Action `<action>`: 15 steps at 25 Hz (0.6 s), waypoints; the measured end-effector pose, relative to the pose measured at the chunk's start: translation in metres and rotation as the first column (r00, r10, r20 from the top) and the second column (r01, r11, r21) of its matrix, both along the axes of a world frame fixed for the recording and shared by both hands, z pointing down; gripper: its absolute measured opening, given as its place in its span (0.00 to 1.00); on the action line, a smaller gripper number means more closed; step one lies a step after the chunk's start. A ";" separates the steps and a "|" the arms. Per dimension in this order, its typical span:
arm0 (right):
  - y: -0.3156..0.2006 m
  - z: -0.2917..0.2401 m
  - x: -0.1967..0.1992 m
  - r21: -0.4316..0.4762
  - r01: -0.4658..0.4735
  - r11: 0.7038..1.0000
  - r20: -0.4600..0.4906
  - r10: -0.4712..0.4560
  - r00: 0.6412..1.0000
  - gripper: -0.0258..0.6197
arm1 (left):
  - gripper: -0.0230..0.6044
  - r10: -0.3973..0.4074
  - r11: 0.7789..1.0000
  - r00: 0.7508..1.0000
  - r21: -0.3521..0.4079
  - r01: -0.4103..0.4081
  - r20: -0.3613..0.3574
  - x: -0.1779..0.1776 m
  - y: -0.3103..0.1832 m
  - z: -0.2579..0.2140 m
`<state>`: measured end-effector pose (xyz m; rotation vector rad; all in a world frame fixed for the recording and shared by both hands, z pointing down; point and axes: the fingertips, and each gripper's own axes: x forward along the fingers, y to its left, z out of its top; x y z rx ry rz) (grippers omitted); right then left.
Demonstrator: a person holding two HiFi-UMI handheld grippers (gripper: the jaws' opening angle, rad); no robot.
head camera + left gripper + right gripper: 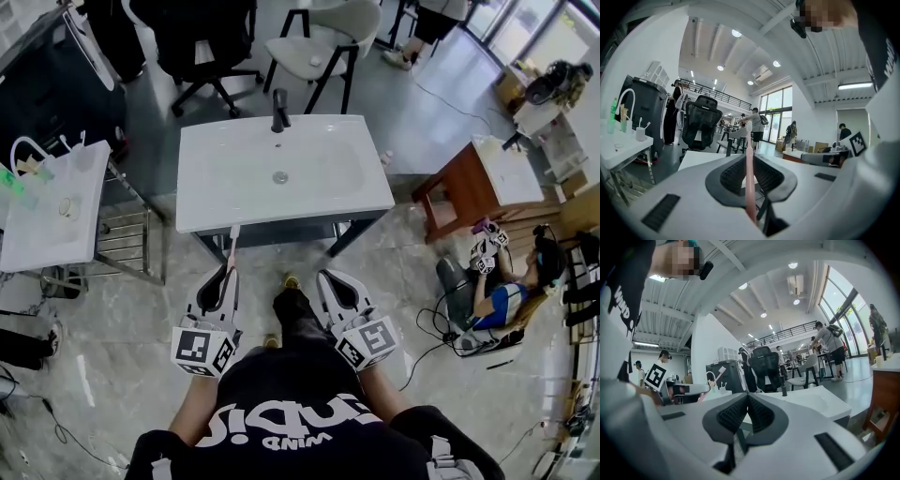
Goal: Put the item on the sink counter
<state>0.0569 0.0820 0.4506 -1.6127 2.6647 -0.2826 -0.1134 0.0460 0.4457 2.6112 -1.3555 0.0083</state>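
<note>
The left gripper (pixel 749 159) has its fingers clamped on a pink toothbrush (pixel 749 192), which sticks out toward the near edge of the white sink desk (pixel 361 192). Just to the right, the right gripper (pixel 747 400) has its fingers together, holding nothing. A black faucet (pixel 279 111) stands at the desk's far edge.

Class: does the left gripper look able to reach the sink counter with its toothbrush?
Probably yes: the left gripper, shut on the toothbrush, points at the sink counter, with nothing visibly between them.

white lettering (pixel 298 419) on black shirt (pixel 281 373), upside down; not legible
</note>
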 end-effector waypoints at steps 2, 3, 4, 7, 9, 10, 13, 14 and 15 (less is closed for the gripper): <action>-0.018 0.001 0.004 0.002 0.005 1.000 0.003 -0.005 1.000 0.07 | 0.14 -0.004 1.000 1.000 0.001 0.004 0.004 0.004 -0.018 0.001; -0.028 0.002 0.006 0.002 0.008 1.000 0.002 -0.008 1.000 0.07 | 0.14 -0.007 1.000 1.000 0.000 0.007 0.005 0.006 -0.028 0.001; -0.037 0.002 0.008 0.004 0.011 1.000 -0.001 -0.011 1.000 0.07 | 0.14 -0.010 1.000 1.000 -0.001 0.010 0.006 0.007 -0.038 0.002; -0.070 0.001 0.015 0.012 0.018 1.000 -0.005 -0.018 1.000 0.07 | 0.14 -0.016 1.000 1.000 0.002 0.016 0.010 0.010 -0.070 0.002; -0.089 0.000 0.021 0.012 0.020 1.000 -0.006 -0.020 1.000 0.07 | 0.14 -0.021 1.000 1.000 0.000 0.021 0.011 0.015 -0.090 0.001; -0.098 -0.001 0.024 0.012 0.022 1.000 -0.005 -0.022 1.000 0.07 | 0.14 -0.024 1.000 1.000 -0.002 0.024 0.010 0.017 -0.099 0.001; -0.129 -0.006 0.031 0.016 0.038 0.999 -0.008 -0.038 0.999 0.07 | 0.14 -0.037 0.999 0.999 -0.004 0.037 0.005 0.025 -0.127 -0.002; -0.140 -0.009 0.034 0.018 0.045 0.999 -0.010 -0.045 0.999 0.07 | 0.14 -0.043 0.999 0.999 -0.004 0.043 0.003 0.028 -0.136 -0.003; -0.151 -0.011 0.038 0.020 0.053 0.998 -0.012 -0.053 0.999 0.07 | 0.14 -0.048 0.999 0.999 -0.003 0.048 0.001 0.031 -0.145 -0.005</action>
